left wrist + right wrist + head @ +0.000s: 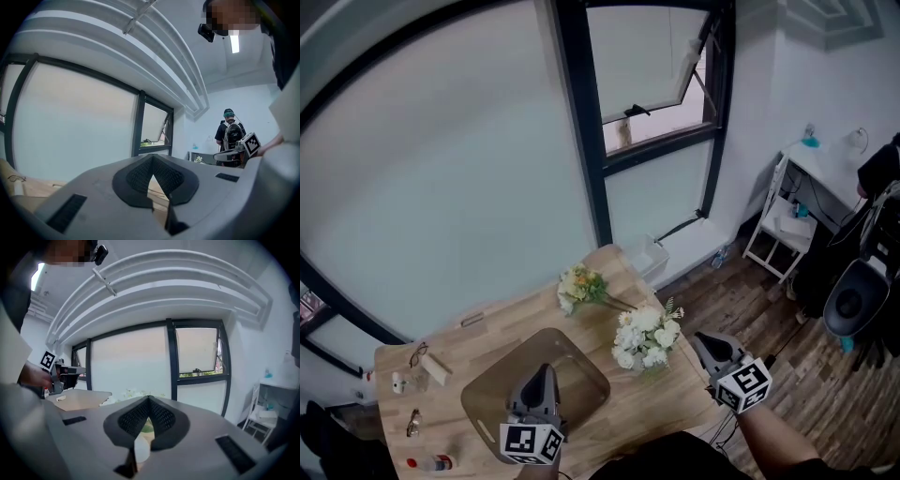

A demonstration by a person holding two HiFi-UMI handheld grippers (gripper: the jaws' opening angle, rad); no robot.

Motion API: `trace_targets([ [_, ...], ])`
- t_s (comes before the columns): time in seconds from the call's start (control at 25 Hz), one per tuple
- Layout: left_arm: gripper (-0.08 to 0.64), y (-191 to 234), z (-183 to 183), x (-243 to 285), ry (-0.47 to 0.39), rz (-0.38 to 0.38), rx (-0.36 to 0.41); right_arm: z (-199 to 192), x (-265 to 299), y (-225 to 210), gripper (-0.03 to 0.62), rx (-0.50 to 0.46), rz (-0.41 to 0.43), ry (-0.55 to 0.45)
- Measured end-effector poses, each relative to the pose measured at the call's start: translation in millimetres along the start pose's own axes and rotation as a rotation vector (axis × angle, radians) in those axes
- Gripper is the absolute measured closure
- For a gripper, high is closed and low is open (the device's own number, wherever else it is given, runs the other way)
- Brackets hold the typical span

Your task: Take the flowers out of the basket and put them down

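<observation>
Two bunches of flowers lie on the wooden table [469, 352]: a yellowish one [579, 285] near the far edge and a white one [645, 339] by the right edge. The brown basket [487, 394] sits at the table's near middle; no flowers show in it. My left gripper [542, 372] hovers over the basket, its jaws shut [151, 159] with nothing between them. Off the table's right edge, just right of the white bunch, my right gripper [699, 338] is shut and empty too [149, 400]. White blooms [126, 393] show just beyond its tips.
Glasses [418, 354], a small block [437, 369] and a bottle [433, 463] lie on the table's left part. A white box [649, 253] sits under the window, a white shelf cart [780, 227] and an office chair [855, 298] at right. A person with a backpack [231, 136] stands beyond.
</observation>
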State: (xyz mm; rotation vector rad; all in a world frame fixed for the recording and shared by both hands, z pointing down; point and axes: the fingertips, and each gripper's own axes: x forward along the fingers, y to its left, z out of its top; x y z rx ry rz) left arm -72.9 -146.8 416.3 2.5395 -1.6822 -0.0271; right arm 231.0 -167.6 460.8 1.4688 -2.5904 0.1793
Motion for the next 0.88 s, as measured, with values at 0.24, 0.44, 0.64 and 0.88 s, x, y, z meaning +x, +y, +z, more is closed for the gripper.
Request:
trace_targets([
  [0.24,0.557,-14.0,1.9,4.8,-0.007,-0.023,0.007,-1.9,-8.5,-1.1,0.571,-0.014,-0.013,0.015],
  [0.44,0.557,-17.0,6.2,2.0,-0.013,-0.010,0.009,-3.3,-9.7,-5.8,0.571,-0.019,-0.021,0.019],
  [0.64,0.557,-11.4,3.3,-3.6,-0.003,0.007,0.015,-3.1,-3.5,-5.3,0.571,-0.021,-0.031,0.007],
  [0.88,0.557,-7.8,-1.2,-4.1,0.008,0.015,0.009,-3.4,2.3,-4.7,0.571,-0.019,-0.037,0.002],
])
